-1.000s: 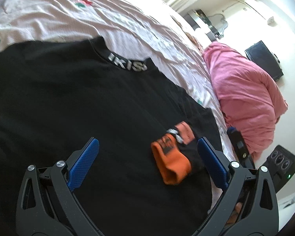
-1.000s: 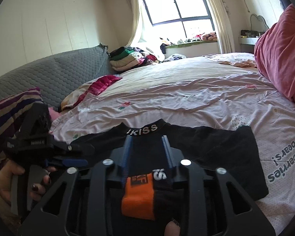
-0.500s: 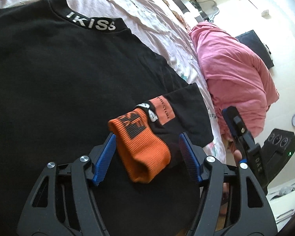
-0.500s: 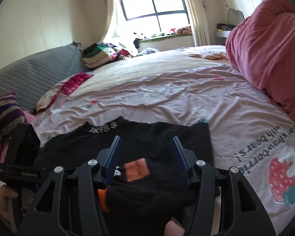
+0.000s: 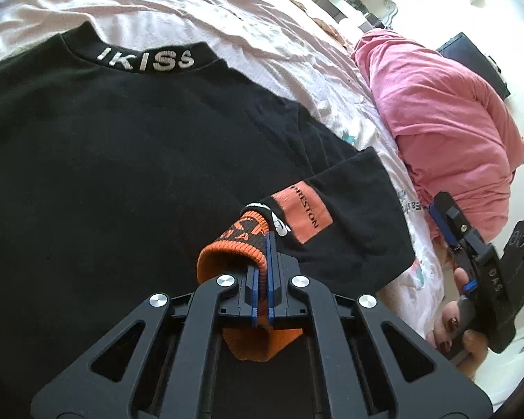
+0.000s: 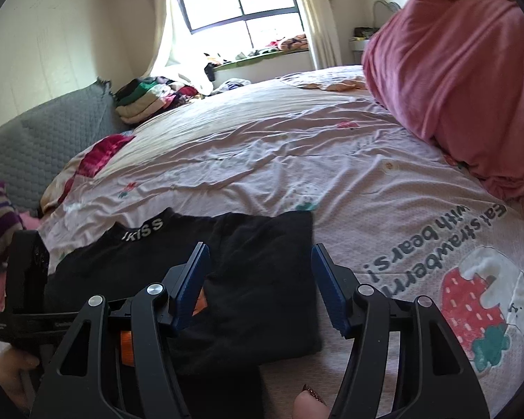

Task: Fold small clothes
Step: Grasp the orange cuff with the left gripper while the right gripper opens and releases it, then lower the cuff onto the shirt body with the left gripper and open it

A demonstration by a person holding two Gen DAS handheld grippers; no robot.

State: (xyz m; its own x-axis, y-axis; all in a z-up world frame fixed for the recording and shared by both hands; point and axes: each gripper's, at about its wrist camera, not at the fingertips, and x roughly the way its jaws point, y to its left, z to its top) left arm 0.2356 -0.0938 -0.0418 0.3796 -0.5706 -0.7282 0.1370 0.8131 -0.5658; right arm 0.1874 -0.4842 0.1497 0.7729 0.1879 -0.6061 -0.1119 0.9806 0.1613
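Left wrist view showed the orange-cuffed sock (image 5: 242, 244) lying on the black T-shirt (image 5: 122, 160), its long axis running away from the left gripper (image 5: 262, 279), whose fingers were clenched on the cuff. Its black far end lay over the shirt's right sleeve, close to the hem and the pink bedsheet (image 6: 297, 146). The right gripper (image 6: 258, 286) hovered released over that sleeve, just beside the sock. Open sheet stretched beyond; a pink duvet (image 6: 464, 70) bounded the right.

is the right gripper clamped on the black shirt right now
No, the right gripper stands open above the black shirt, its blue fingers spread wide with nothing pinched between them.
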